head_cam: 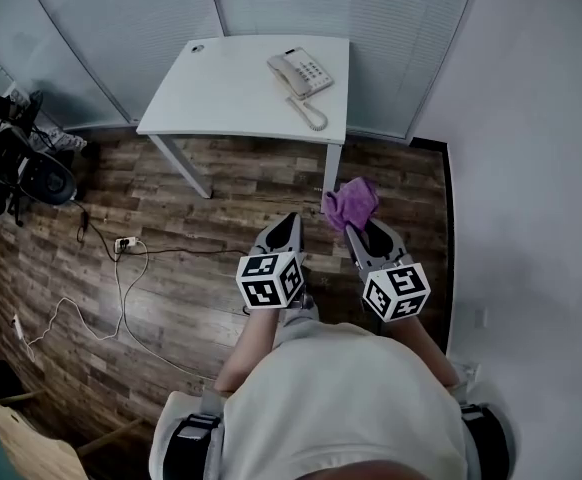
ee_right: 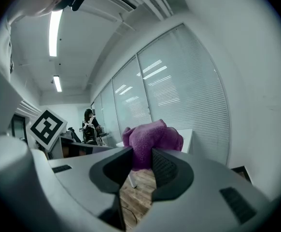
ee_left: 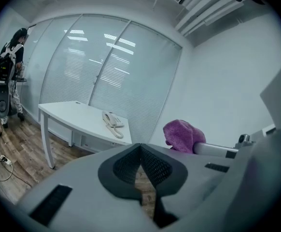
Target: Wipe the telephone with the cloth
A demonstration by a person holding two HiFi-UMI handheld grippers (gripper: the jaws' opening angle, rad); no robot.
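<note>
The cloth (ee_right: 152, 139) looks soft, light and floppy, best pinched by a bunched fold. The right claw (ee_right: 141, 154) is clamped on such a fold, the rest puffing out past its tips. The left claw (ee_left: 140, 148) is closed tight and empty. The telephone (head_cam: 299, 73) sits on the tabletop (head_cam: 221, 98), well ahead of both claws

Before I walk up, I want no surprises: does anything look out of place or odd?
Nothing is damaged or spilled. The telephone sits askew near the table's right end, its coiled cord trailing toward the front edge. A power strip and loose cables lie on the floor.
</note>
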